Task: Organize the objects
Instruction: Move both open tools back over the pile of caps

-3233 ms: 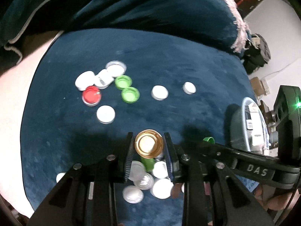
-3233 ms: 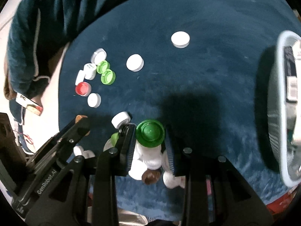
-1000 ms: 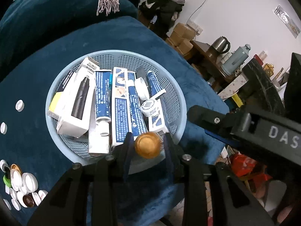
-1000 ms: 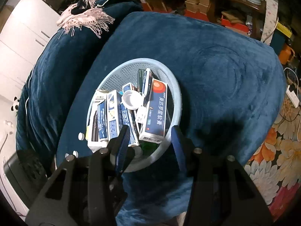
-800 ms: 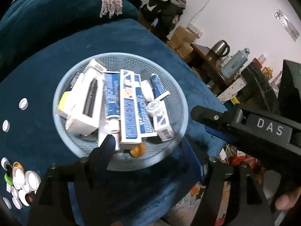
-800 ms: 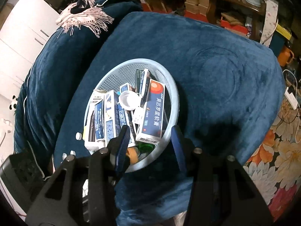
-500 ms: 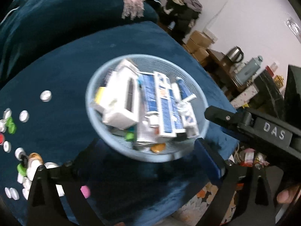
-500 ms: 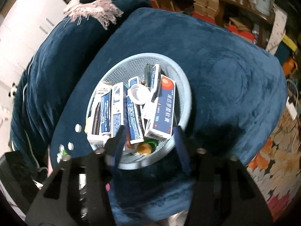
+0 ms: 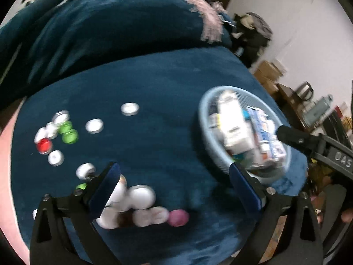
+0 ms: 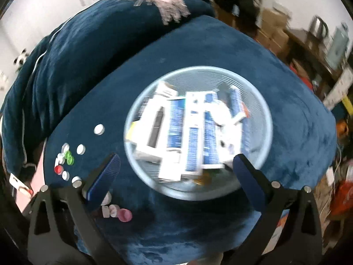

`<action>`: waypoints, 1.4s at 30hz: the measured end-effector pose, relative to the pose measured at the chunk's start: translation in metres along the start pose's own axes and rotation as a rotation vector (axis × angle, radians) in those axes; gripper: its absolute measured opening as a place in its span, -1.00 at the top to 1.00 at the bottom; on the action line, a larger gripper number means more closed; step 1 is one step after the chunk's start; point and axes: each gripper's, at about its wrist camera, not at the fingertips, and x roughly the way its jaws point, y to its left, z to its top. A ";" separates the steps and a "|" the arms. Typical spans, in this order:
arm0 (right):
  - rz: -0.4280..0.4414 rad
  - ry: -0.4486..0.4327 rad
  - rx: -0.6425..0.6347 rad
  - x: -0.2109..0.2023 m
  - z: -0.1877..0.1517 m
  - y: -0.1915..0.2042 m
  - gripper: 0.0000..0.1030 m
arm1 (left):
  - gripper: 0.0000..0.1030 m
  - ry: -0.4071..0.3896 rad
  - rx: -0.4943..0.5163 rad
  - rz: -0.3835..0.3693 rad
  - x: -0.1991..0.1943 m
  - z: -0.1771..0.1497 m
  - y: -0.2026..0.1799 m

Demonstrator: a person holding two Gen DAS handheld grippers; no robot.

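Left wrist view: left gripper (image 9: 174, 182) hangs over scattered bottle caps (image 9: 141, 196), jaws released and empty.
Near the blue cushion's (image 10: 286, 88) right edge, the right gripper (image 10: 176, 172), jaws opening with nothing between them, frames the box-filled basket (image 10: 260, 101).

Our left tongs (image 9: 174, 190) gape wide, angled down; our right tongs (image 10: 176, 176) are opening, nothing between them.
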 end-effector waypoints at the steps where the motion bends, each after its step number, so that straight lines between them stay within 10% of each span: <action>1: 0.012 -0.001 -0.027 0.001 0.000 0.011 -1.00 | -0.93 -0.001 -0.019 0.009 -0.003 -0.001 0.013; 24: 0.125 0.260 -0.570 0.096 -0.043 0.197 -1.00 | -0.93 0.098 -0.345 0.129 0.001 -0.043 0.207; 35: 0.243 0.419 -0.579 0.142 -0.050 0.232 -0.96 | -0.93 0.100 -0.418 0.114 0.004 -0.046 0.235; 42: 0.233 0.474 -0.673 0.155 -0.063 0.247 -0.60 | -0.93 0.107 -0.428 0.107 0.004 -0.046 0.240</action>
